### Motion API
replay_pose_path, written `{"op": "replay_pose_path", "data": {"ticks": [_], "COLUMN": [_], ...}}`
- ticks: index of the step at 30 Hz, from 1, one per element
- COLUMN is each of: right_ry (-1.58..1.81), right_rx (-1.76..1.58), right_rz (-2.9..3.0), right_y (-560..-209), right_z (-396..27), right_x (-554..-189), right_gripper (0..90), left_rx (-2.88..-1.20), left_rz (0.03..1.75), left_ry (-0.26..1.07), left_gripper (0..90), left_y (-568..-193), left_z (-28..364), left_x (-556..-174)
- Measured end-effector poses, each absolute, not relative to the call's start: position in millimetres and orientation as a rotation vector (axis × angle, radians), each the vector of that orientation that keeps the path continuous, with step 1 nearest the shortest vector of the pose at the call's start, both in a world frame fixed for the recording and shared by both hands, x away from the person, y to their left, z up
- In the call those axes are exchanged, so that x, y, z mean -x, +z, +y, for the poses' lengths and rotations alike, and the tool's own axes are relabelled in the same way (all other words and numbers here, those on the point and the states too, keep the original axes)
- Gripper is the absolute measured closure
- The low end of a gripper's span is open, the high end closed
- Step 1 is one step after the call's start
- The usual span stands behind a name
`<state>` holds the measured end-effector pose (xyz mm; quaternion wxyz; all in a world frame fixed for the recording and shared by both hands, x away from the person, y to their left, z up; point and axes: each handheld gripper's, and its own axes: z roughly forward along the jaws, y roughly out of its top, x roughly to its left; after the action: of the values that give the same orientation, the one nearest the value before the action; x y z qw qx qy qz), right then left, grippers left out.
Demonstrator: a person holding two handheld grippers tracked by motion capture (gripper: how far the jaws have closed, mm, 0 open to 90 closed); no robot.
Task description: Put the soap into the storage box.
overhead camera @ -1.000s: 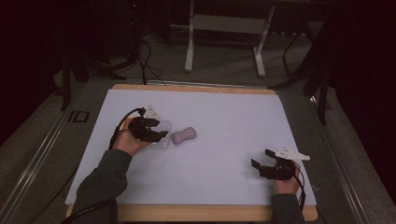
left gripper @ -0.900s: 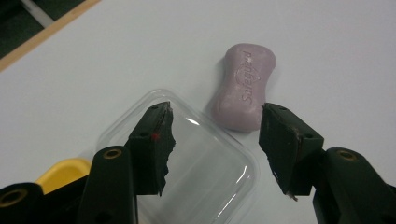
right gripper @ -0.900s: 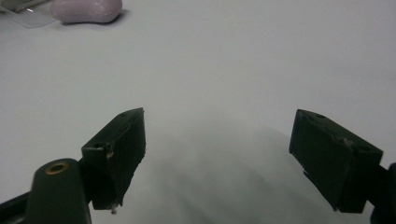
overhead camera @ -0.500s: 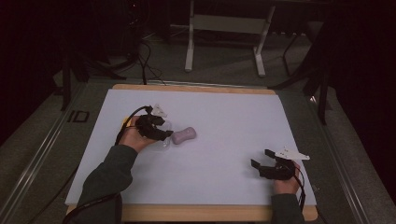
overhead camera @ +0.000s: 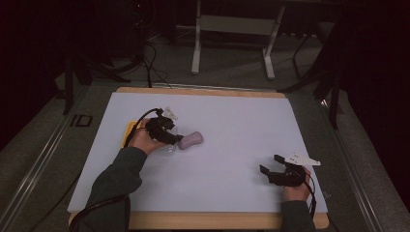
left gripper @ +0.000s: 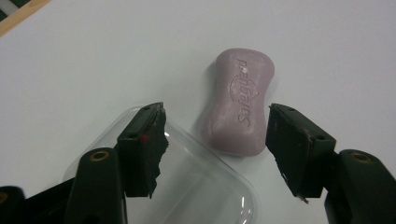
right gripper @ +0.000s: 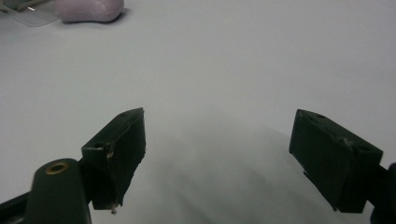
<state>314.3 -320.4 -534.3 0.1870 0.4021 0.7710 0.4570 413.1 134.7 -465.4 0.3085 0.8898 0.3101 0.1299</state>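
On the white table cover (overhead camera: 227, 145) lies a bar of soap (overhead camera: 190, 140), pale lilac-pink, a little left of the middle of the table. From the left gripper view the bar of soap (left gripper: 239, 100) has a waisted form, narrower in the middle and rounded at both ends, with a matte surface and some letters and a small emblem pressed into its upper face; I cannot read the word with certainty. It lies flat on the cover. The left gripper (overhead camera: 170, 137) is at the soap's near end, and in its own view the left gripper (left gripper: 215, 140) has its two black jaws wide apart, one at each side of the lower end of the soap, with a gap to the soap on both sides, so it holds nothing. Under the left jaw is a clear plastic dish (left gripper: 187, 177) with rounded corners, lying just beside the soap; whether its rim touches the soap I cannot tell. In the high view a yellow object (overhead camera: 130, 129) shows just behind the left hand (overhead camera: 143, 141), partly hidden. The right gripper (overhead camera: 271, 167) rests low over the cover near the front right corner, well apart from the soap, and in its own view the right gripper (right gripper: 217, 140) is also spread wide with only bare cover between the jaws; the soap (right gripper: 88, 10) is far off at the top left there.
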Motion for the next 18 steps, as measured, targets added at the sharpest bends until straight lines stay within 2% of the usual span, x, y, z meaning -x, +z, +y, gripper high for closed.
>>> {"op": "replay_pose_path", "data": {"ticks": [18], "right_ry": [1.286], "right_rx": [-1.129], "right_rz": [2.172], "right_y": [-534.3], "right_z": [-320.3], "right_x": [-314.4], "right_gripper": [18.2], "left_rx": [-2.428], "left_rz": [0.805], "left_ry": [0.275], "left_gripper": [34.3], "left_y": [-476.9], "left_z": [113.2], "left_x": [-428.6]}}
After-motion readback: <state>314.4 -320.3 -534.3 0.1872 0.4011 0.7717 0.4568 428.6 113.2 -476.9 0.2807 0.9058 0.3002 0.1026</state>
